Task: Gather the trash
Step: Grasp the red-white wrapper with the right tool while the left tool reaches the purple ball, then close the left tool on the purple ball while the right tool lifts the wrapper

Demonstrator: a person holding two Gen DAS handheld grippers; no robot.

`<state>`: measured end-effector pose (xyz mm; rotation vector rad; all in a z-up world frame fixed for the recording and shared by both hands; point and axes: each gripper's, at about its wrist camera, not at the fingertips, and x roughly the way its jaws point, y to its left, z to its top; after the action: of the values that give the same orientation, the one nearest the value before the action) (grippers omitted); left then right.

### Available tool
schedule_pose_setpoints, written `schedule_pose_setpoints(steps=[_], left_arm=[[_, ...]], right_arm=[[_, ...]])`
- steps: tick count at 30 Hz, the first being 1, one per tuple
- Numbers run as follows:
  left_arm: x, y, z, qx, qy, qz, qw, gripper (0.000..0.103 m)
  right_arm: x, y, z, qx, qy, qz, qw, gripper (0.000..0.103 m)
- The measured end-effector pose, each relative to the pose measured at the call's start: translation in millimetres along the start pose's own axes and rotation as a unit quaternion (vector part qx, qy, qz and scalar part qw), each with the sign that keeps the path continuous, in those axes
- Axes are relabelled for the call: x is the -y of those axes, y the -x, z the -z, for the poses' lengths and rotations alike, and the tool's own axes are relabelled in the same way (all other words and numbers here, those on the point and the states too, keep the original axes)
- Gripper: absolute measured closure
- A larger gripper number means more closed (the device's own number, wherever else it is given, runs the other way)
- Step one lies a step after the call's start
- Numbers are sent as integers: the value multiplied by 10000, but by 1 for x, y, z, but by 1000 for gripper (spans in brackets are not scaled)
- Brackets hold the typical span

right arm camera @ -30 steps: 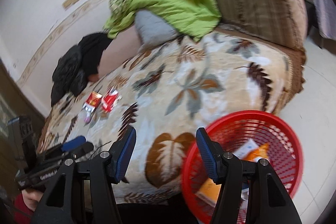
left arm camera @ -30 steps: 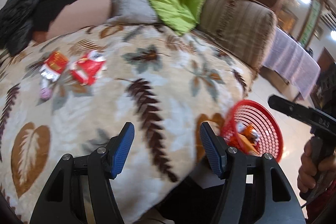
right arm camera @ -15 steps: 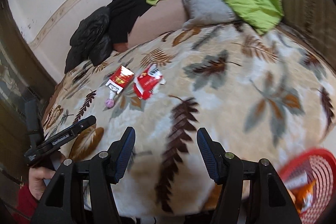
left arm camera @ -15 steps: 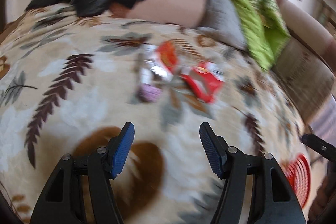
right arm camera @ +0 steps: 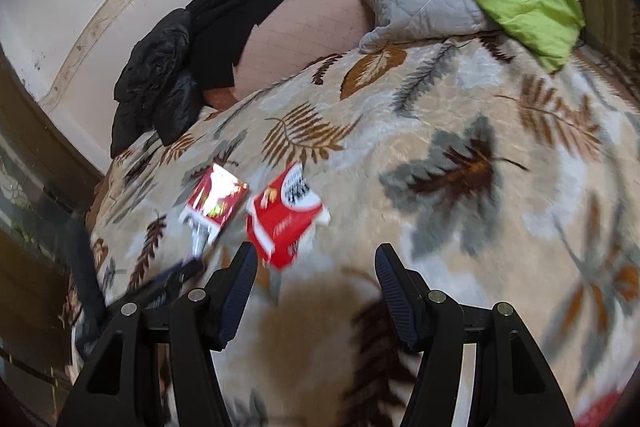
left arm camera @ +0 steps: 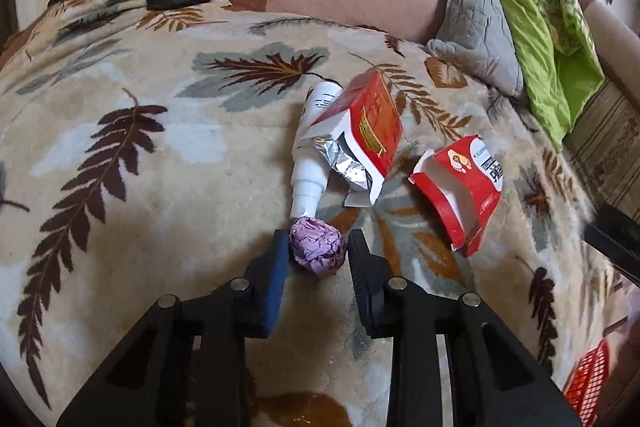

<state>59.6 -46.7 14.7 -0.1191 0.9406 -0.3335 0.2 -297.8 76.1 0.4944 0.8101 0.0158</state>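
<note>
**K:** On the leaf-print blanket (left arm camera: pixel 160 155), left gripper (left arm camera: pixel 318 255) has the purple crumpled wad (left arm camera: pixel 318 247) between its fingers and the jaws are closing. Blue pad at its left side, black finger at its right; can't tell if both press yet.

**M:** Wad sits right at the nozzle of the white bottle (left arm camera: pixel 310 155). Risk of dragging that along?

**K:** Some. They look touching or nearly so. I'd finish the squeeze square across the middle of the wad, then lift straight up, not forward, so the bottle stays put.

**M:** Grip force?

**K:** Light. It's crushed paper or foil, will likely deform (fine, it's trash), but keep the fingertips off the plush or they snag pile.

**M:** Right side?

**K:** Right gripper (right arm camera: pixel 316 281) stands roughly mid-open over the blanket, nothing between the fingers. The torn red carton (right arm camera: pixel 286 219) lies just ahead of its left finger. Frame is blurred there, so hold off closing until it's centred.

**M:** Other items?

**K:** Red box with foil liner (left arm camera: pixel 360 131) lies over the bottle. Red basket (left arm camera: pixel 588 383) is at the lower right edge of the left view, well apart from the wad, so expect a long carry
</note>
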Motion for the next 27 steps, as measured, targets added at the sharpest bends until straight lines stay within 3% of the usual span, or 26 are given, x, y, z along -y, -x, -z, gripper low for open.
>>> schedule_pose_setpoints(steps=[8, 10, 13, 19, 23, 27], left_arm=[[-10, 29, -5, 361, -135, -167, 9991, 75], [-17, 33, -9, 394, -55, -167, 9991, 75], [-29, 36, -11, 410, 81, -154, 9990, 75], [-40, 43, -12, 478, 170, -159, 9986, 75], [-44, 47, -11, 507, 205, -157, 9984, 75], [-44, 49, -11, 546, 156, -175, 9982, 75]], right_arm=[[12, -86, -38, -337, -577, -600, 9960, 38], [12, -99, -36, -520, -587, -638, 9949, 46], [4, -101, -23, -786, -490, -950, 9912, 56], [-29, -81, 13, -1063, -41, -1463, 9835, 56], [-39, -78, 19, -990, 147, -1369, 9855, 56], [-36, -83, 13, -807, -307, -1290, 9879, 56]])
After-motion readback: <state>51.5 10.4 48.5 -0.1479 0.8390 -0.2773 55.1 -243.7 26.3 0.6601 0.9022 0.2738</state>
